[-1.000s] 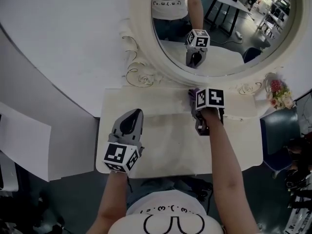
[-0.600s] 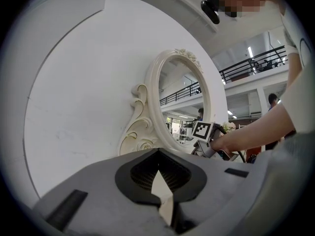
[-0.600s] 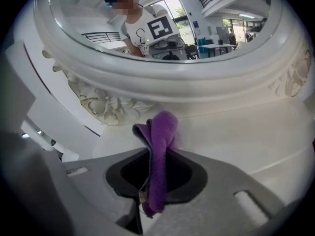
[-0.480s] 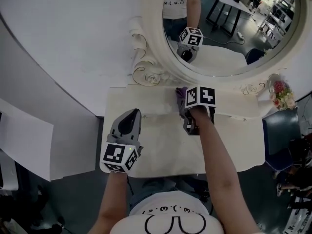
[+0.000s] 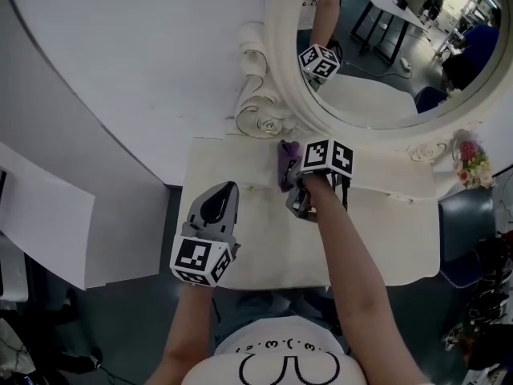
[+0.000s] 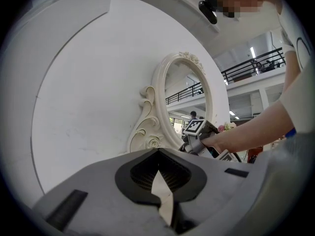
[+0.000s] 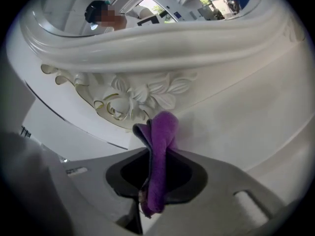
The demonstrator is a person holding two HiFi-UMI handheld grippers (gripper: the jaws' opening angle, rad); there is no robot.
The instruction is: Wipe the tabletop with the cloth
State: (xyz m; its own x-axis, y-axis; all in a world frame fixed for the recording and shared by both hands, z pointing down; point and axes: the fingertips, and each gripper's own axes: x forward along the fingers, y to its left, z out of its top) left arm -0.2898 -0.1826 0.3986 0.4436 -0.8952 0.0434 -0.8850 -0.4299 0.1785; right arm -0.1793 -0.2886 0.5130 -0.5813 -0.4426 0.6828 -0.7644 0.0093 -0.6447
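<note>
A purple cloth (image 5: 286,164) hangs bunched in my right gripper (image 5: 292,173), which is shut on it at the back of the white tabletop (image 5: 385,239), close to the mirror's base. In the right gripper view the cloth (image 7: 160,151) sticks up between the jaws, just short of the carved frame (image 7: 142,95). My left gripper (image 5: 223,189) hovers over the table's front left part, jaws shut with nothing in them. From the left gripper view (image 6: 158,154) the right gripper (image 6: 197,134) and the forearm show ahead on the right.
A large oval mirror with an ornate white frame (image 5: 268,111) stands along the table's back edge. A small bunch of flowers (image 5: 473,165) sits at the back right. The table's left edge (image 5: 186,215) drops to a dark floor. A curved white wall panel (image 5: 120,70) rises behind.
My right gripper has slid left along the table's back edge with the purple cloth in it. The left gripper has stayed about where it was.
</note>
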